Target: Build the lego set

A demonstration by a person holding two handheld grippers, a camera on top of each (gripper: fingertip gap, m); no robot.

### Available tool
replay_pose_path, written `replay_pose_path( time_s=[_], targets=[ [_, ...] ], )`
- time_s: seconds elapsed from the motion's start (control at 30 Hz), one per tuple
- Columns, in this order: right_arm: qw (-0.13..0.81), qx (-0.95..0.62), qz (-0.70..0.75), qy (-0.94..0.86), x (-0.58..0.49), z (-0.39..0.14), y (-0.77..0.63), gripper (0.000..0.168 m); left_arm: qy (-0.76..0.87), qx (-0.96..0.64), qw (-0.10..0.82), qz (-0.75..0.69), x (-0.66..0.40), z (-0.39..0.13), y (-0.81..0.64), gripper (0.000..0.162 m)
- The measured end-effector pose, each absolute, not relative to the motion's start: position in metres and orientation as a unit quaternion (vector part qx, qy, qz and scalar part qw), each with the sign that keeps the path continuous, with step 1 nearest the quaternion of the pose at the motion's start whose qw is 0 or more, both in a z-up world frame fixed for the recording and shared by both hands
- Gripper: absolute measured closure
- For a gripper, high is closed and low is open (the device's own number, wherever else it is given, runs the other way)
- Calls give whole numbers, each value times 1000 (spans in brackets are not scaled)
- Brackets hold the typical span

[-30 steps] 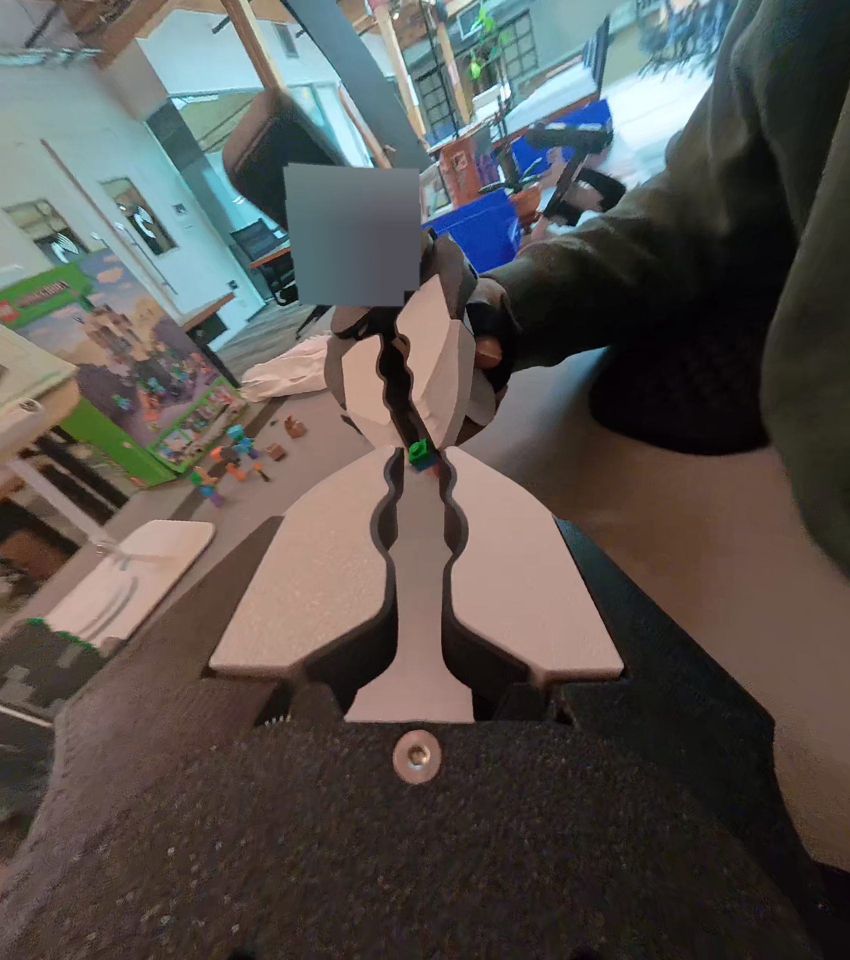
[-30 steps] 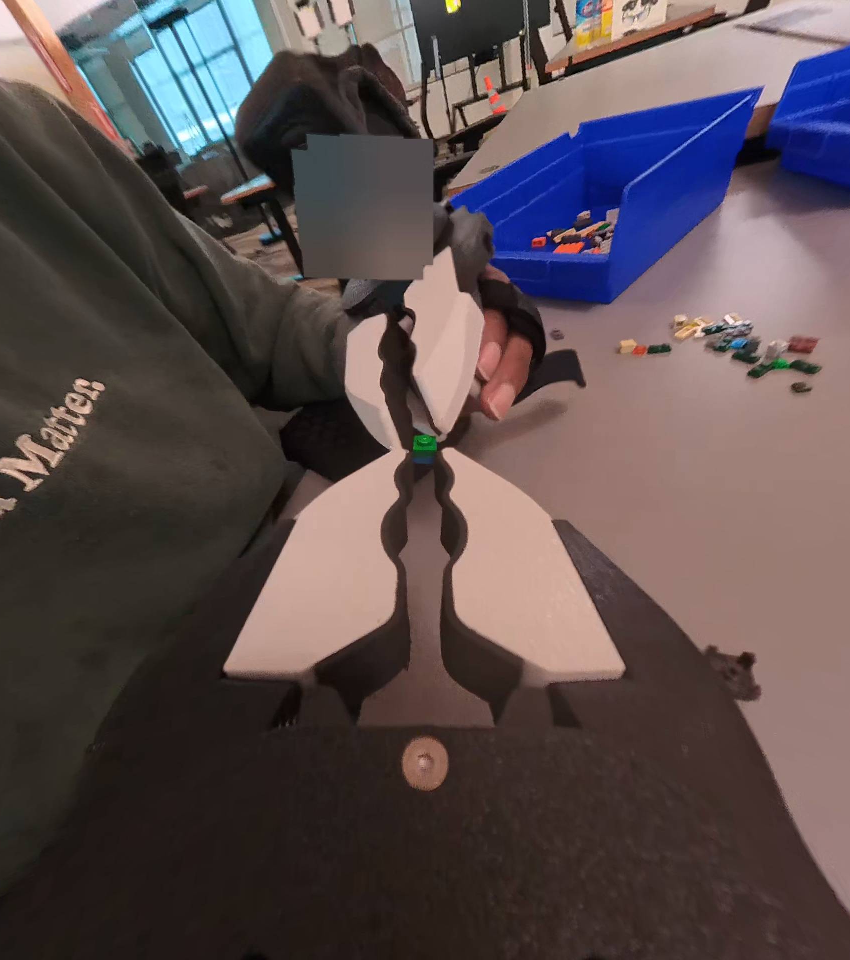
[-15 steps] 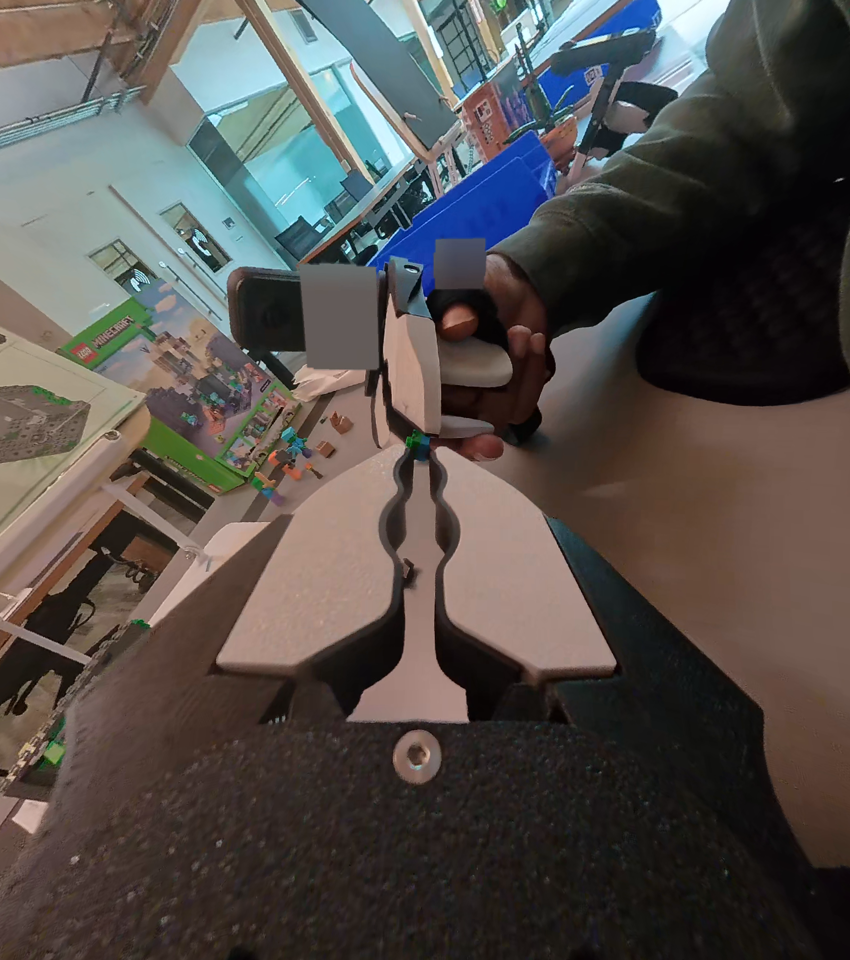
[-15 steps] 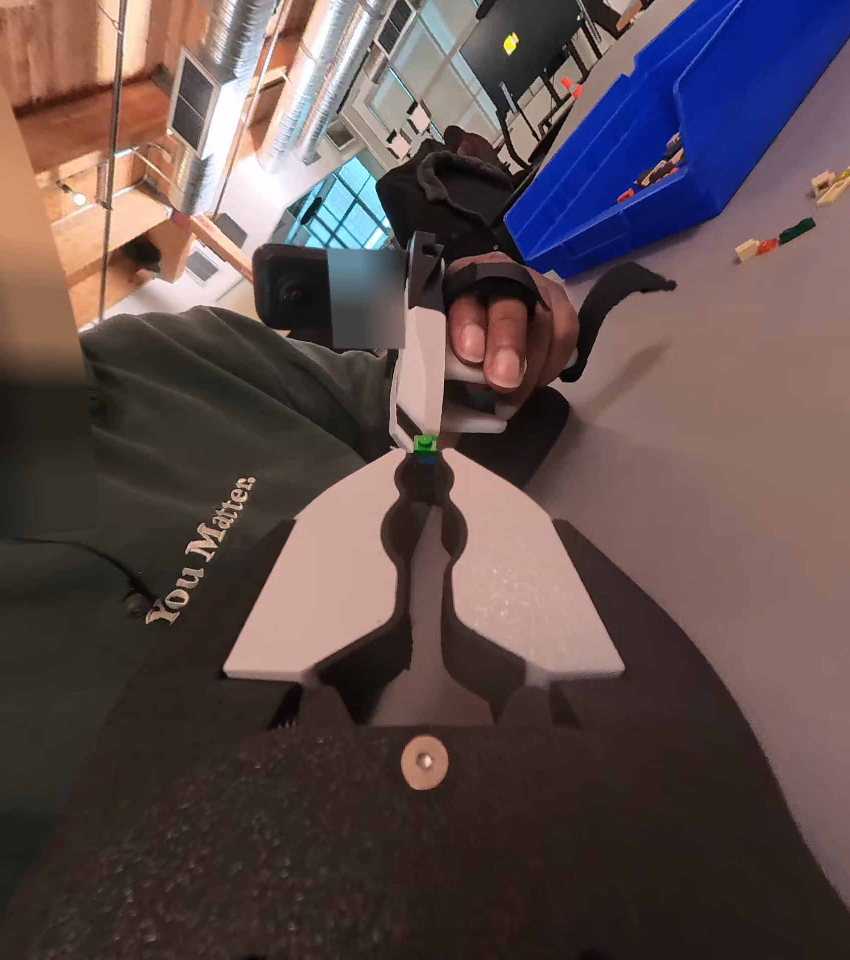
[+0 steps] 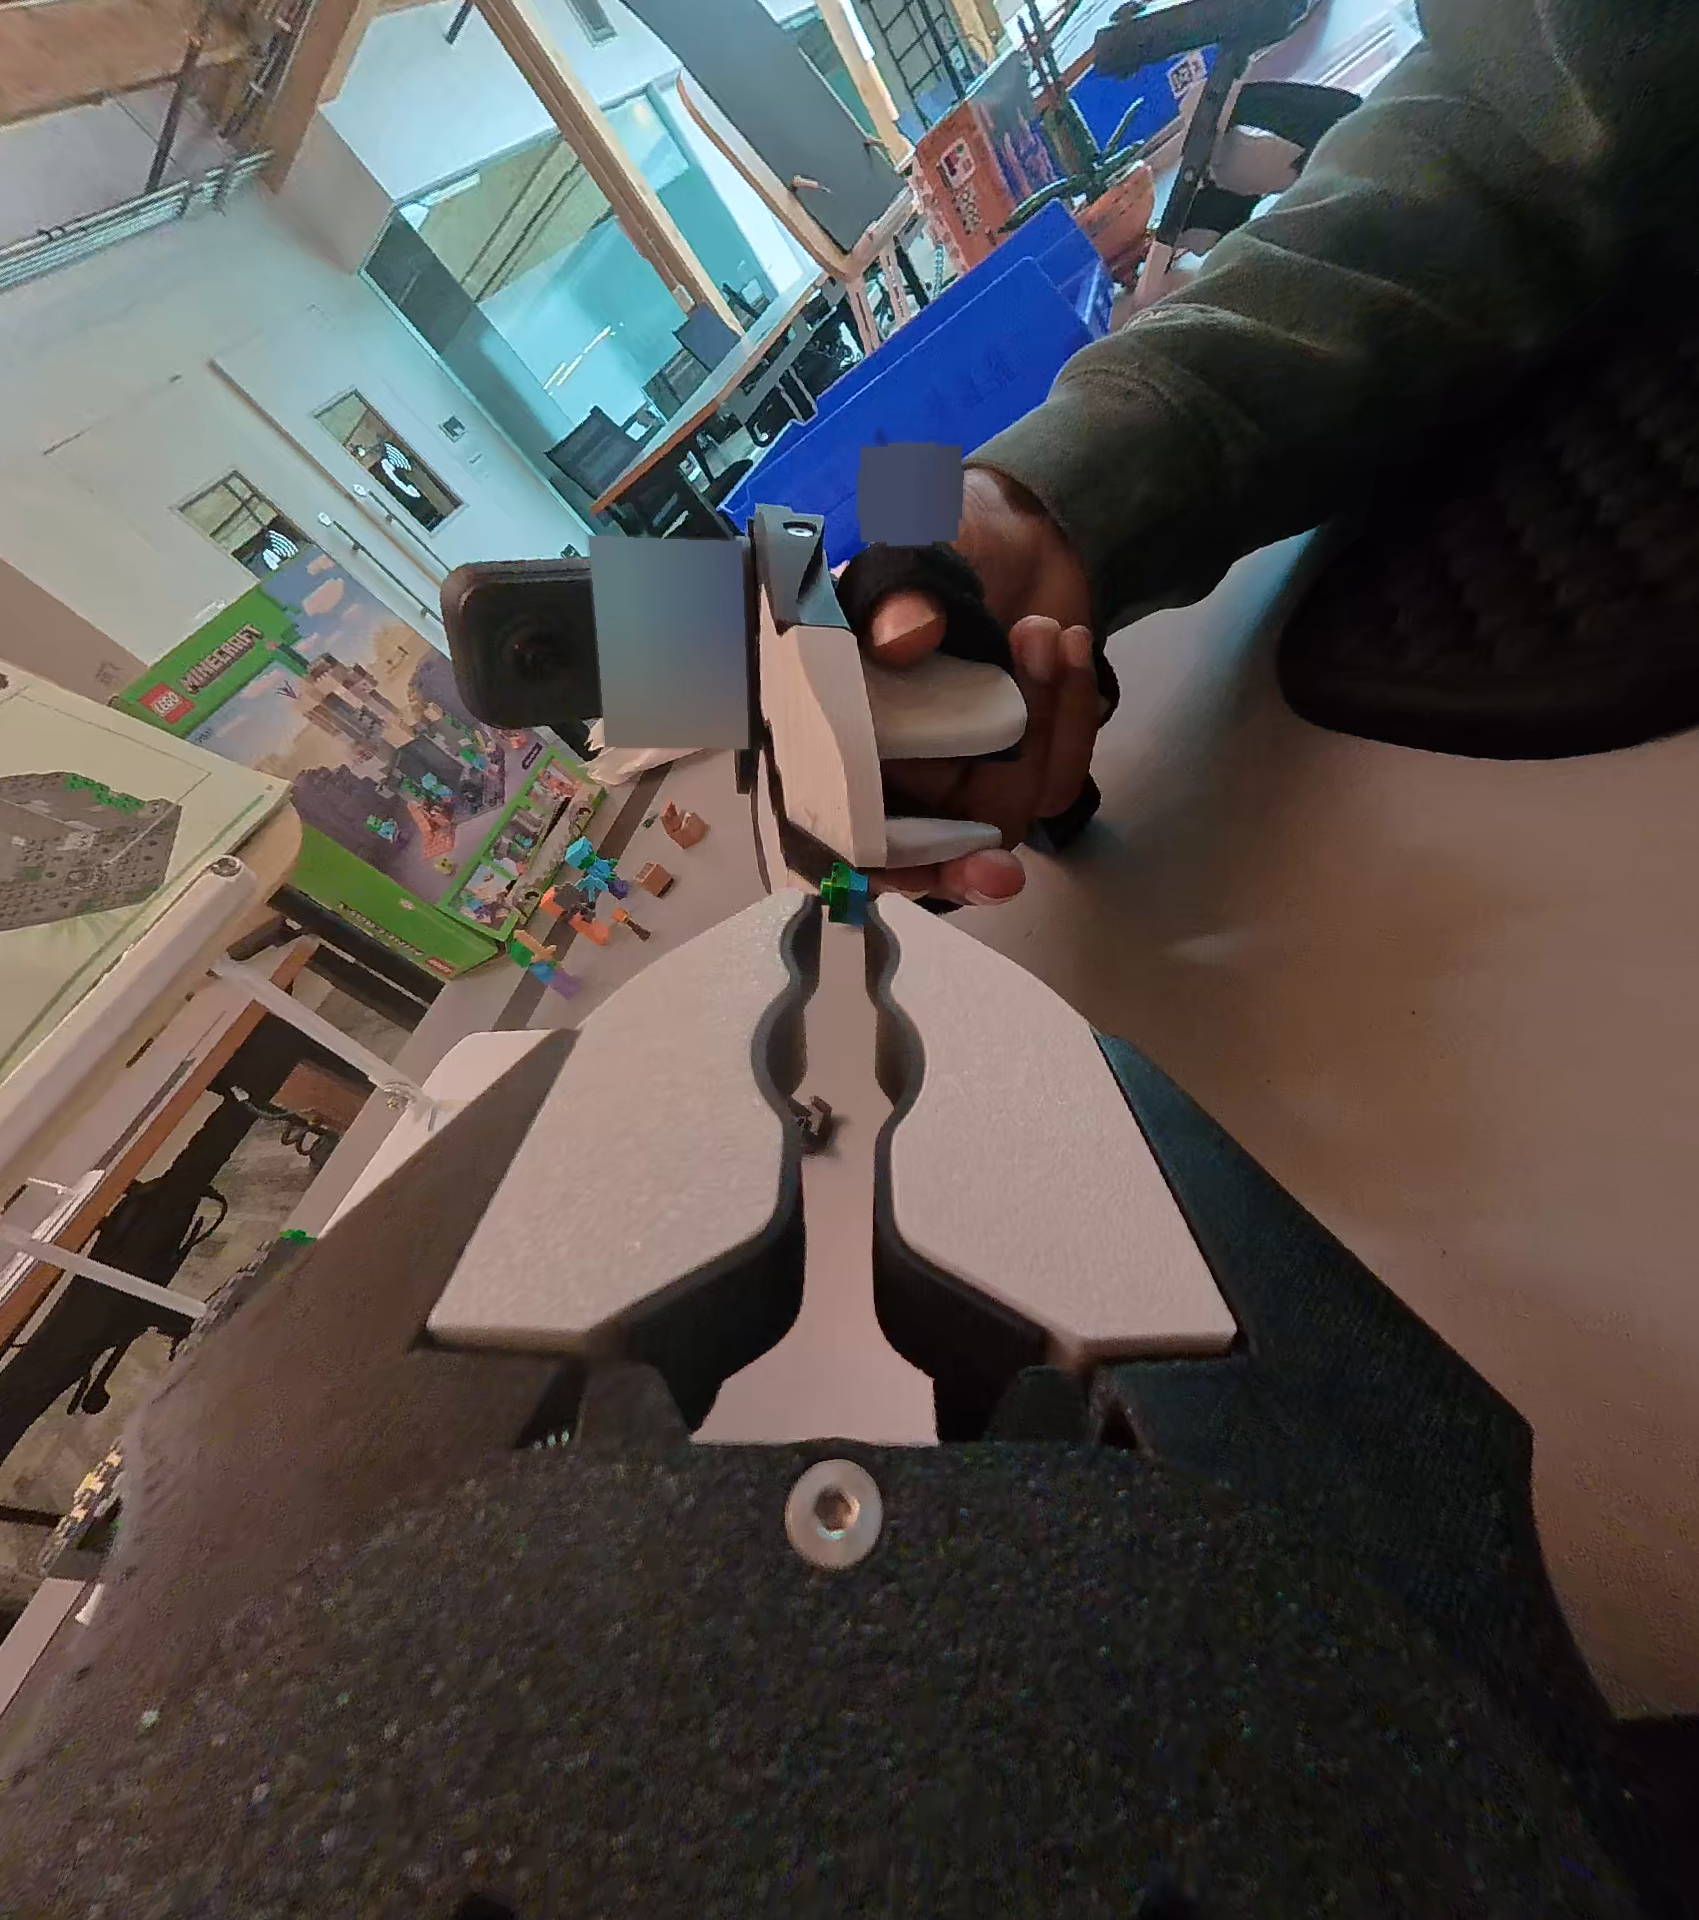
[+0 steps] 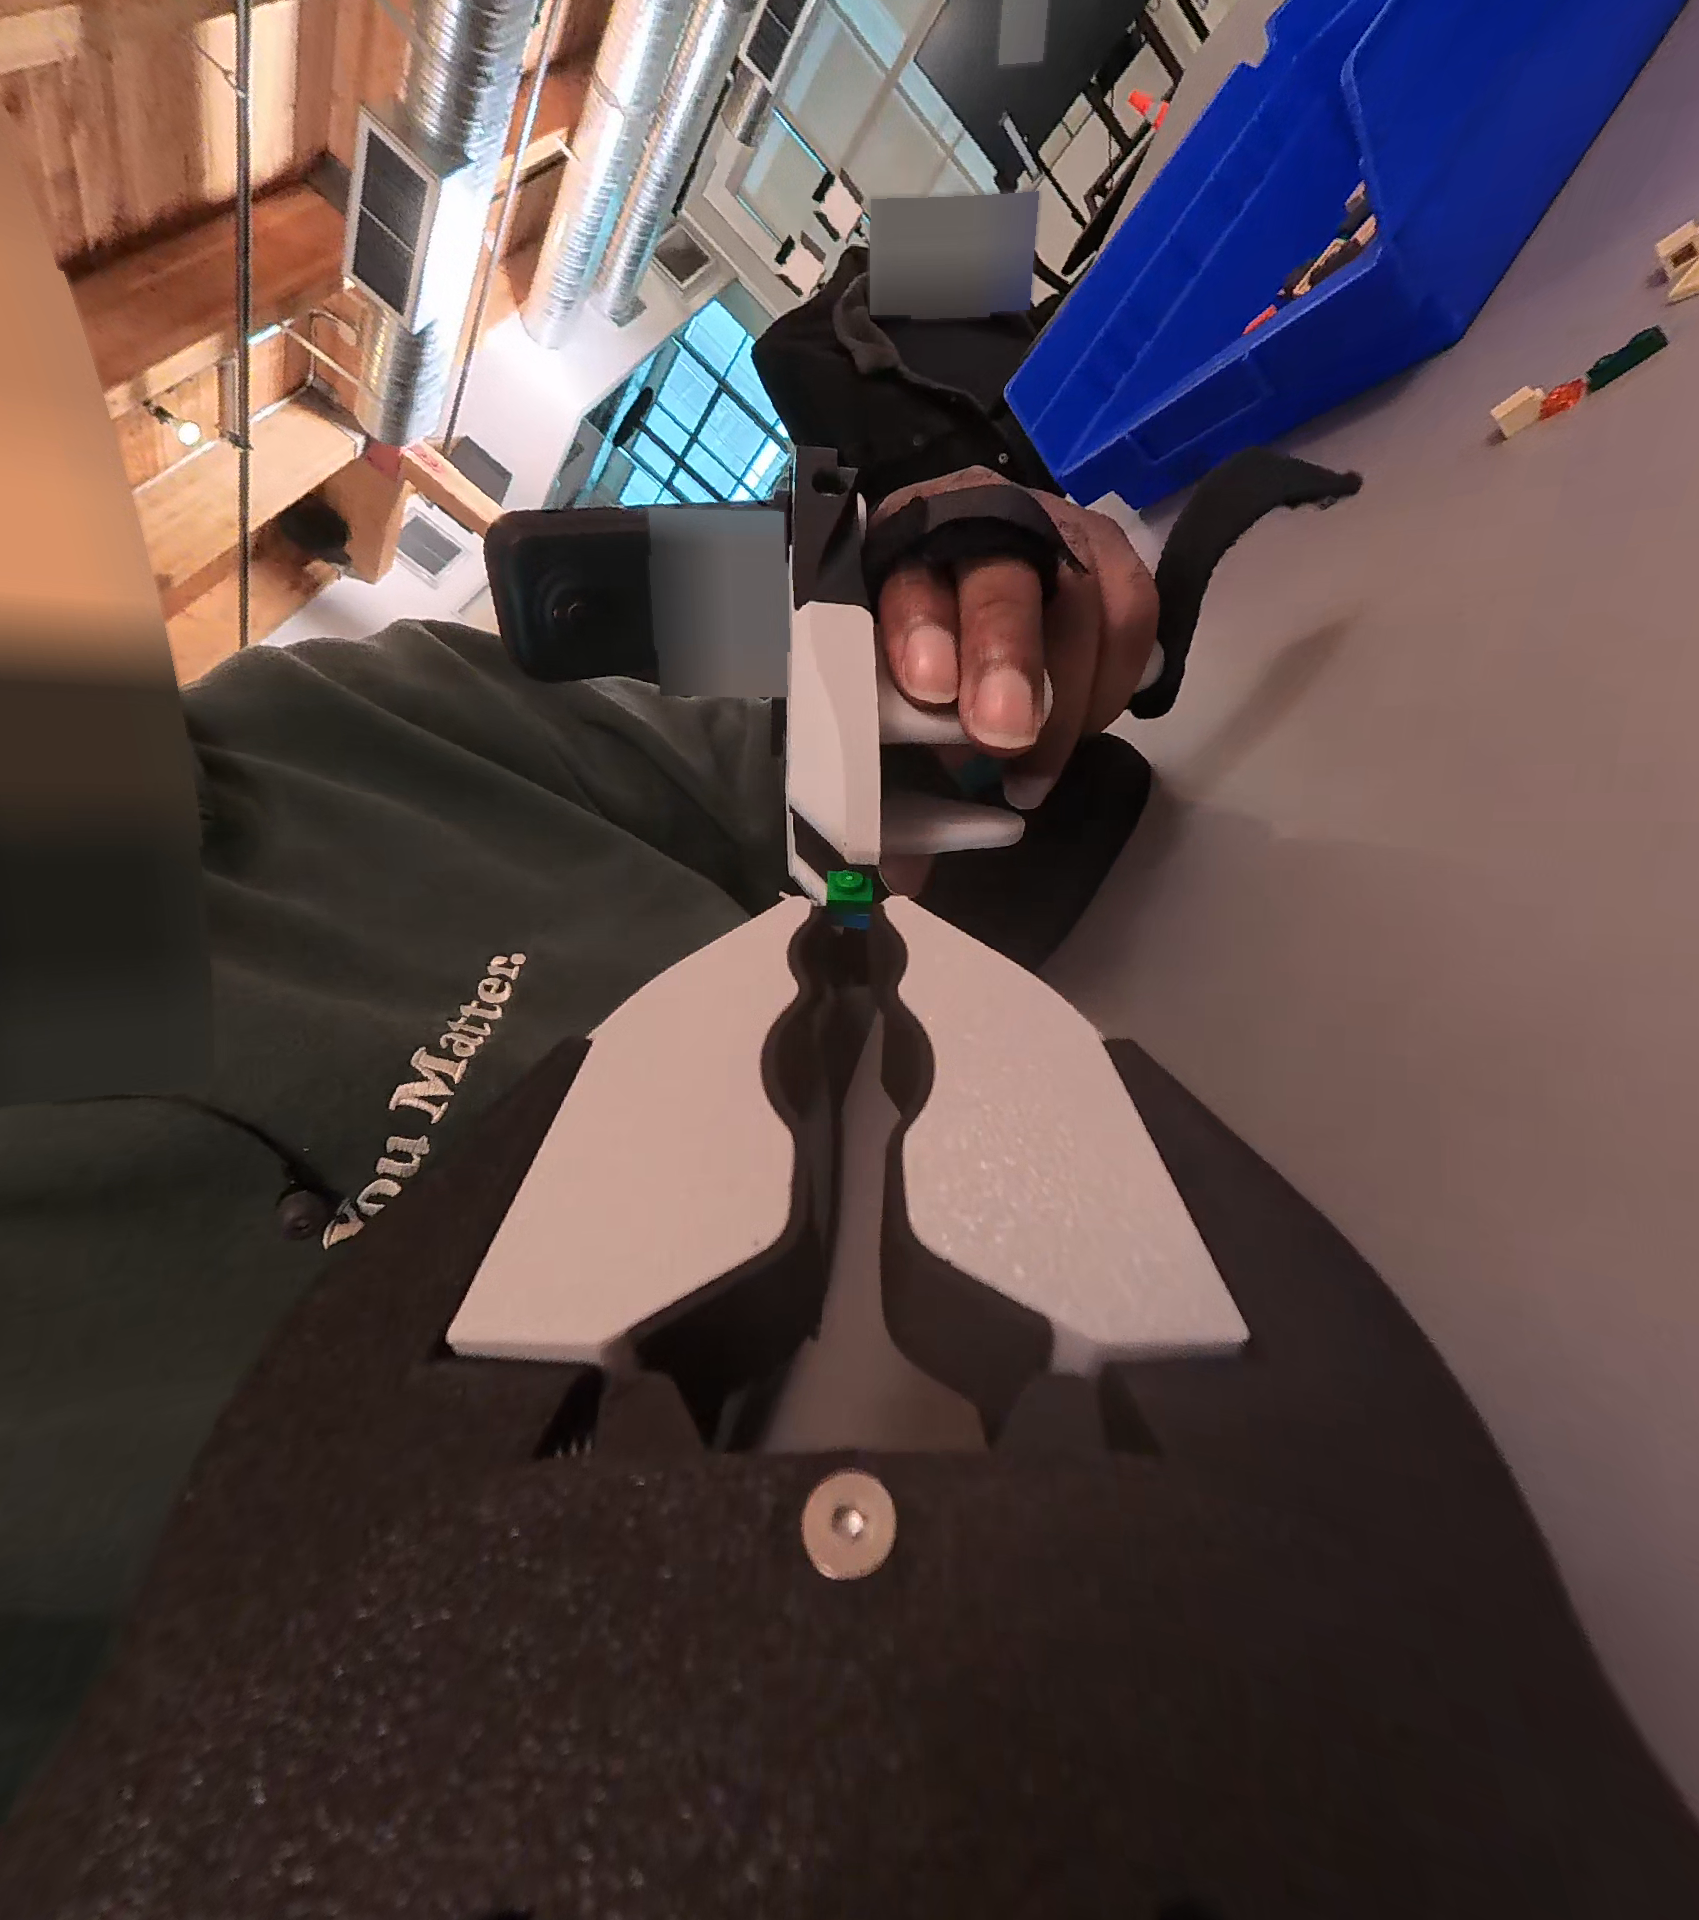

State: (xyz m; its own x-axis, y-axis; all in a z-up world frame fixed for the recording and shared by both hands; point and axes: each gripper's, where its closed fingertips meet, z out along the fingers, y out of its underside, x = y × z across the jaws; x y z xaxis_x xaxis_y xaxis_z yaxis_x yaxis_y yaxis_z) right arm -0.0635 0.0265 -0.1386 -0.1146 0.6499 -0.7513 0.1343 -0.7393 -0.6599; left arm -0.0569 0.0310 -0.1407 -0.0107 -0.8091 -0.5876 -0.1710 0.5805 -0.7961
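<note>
A tiny green brick on a blue brick [image 5: 846,894] is pinched where my two grippers meet tip to tip above the grey table [image 5: 1344,1039]. My left gripper [image 5: 840,914] is shut on this little stack. My right gripper [image 6: 847,920] is shut on it from the other side, with the blue brick [image 6: 851,921] between its tips and the green brick [image 6: 847,888] just beyond. Each view shows the other gripper edge-on in a hand: the right gripper in the left wrist view [image 5: 824,758], the left gripper in the right wrist view [image 6: 829,748].
A lego box [image 5: 357,779] and an open instruction booklet [image 5: 45,831] stand at the left, with minifigures and loose pieces [image 5: 585,894] beside them. A blue bin [image 6: 1344,260] and scattered bricks [image 6: 1551,395] lie at the right. A person's green sleeve [image 5: 1344,343] is close by.
Both grippers have rolled about a quarter turn against each other, so each now sees the other edge-on. The green and blue stack stays pinched between the tips.
</note>
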Motion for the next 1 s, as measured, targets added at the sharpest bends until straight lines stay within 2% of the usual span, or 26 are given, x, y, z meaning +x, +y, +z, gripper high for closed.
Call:
replay_pose_path(
  time_s=[0.2, 0.33, 1.0],
  targets=[
    [205, -631, 673, -325, -64, -138, 25, 161, 659, -370, 594, -275, -57, -140, 29, 156],
    [214, -628, 668, -336, -62, -136, 25, 155, 664, -369, 586, -281, -57, -142, 26, 156],
    [240, -650, 639, -334, -63, -145, 34, 161, 667, -384, 584, -257, -55, -151, 33, 156]
  ],
)
